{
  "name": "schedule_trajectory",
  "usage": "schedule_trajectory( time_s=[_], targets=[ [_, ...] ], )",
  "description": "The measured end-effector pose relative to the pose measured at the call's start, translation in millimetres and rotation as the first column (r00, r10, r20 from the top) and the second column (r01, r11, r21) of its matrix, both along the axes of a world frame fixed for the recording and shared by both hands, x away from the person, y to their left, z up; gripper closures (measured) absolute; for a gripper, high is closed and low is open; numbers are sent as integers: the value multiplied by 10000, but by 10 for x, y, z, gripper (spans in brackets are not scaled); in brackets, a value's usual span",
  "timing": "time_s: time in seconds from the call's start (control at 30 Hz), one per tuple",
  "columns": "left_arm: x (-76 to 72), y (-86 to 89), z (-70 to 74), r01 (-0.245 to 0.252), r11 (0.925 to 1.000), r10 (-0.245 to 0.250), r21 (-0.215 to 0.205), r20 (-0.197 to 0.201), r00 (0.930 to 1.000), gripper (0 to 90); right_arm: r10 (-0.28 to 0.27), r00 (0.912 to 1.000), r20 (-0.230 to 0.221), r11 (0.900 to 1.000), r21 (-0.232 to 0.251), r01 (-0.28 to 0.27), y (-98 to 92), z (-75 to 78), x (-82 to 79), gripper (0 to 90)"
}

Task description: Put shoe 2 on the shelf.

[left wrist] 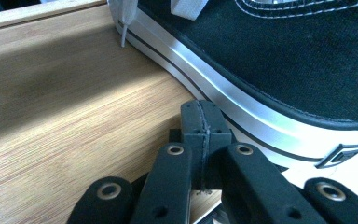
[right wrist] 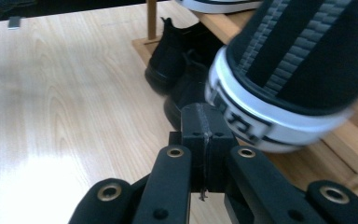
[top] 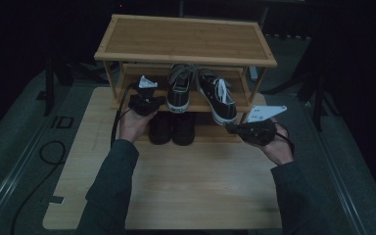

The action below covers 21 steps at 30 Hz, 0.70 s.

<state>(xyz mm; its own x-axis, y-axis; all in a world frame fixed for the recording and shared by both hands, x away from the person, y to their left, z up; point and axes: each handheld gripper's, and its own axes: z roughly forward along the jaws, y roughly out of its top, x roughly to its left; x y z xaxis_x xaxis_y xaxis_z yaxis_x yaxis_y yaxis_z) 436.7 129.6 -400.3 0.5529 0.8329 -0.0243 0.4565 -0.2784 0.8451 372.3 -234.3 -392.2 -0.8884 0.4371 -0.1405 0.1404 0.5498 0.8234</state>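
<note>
Jaws of the left gripper [left wrist: 200, 119] are pressed together with nothing between them, their tips just beside the white sole rim of the left sneaker [left wrist: 279, 60], which sits at two o'clock from them on the rack's middle shelf [left wrist: 65, 107]. The right gripper [right wrist: 204, 122] is likewise closed and empty, close under the heel of the right sneaker [right wrist: 289, 70] at two o'clock. That heel overhangs the shelf edge. Dark boots [right wrist: 177, 60] stand on the table [right wrist: 60, 107] at eleven o'clock.
</note>
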Motion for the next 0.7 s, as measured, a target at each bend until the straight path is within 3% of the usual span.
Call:
schedule_trajectory(
  time_s=[0.2, 0.7],
  targets=[
    [2, -2, 4, 29, 10000, -29, 73, -7, 10000, 900, -400, 9991, 161, 9992, -13, 400, -112, 25, 9, 896],
    [-4, -7, 8, 89, 9996, -90, 255, 34, 10000, 900, 137, 9999, -22, 9988, 472, -136, 27, 12, 70, 900]
  ],
)
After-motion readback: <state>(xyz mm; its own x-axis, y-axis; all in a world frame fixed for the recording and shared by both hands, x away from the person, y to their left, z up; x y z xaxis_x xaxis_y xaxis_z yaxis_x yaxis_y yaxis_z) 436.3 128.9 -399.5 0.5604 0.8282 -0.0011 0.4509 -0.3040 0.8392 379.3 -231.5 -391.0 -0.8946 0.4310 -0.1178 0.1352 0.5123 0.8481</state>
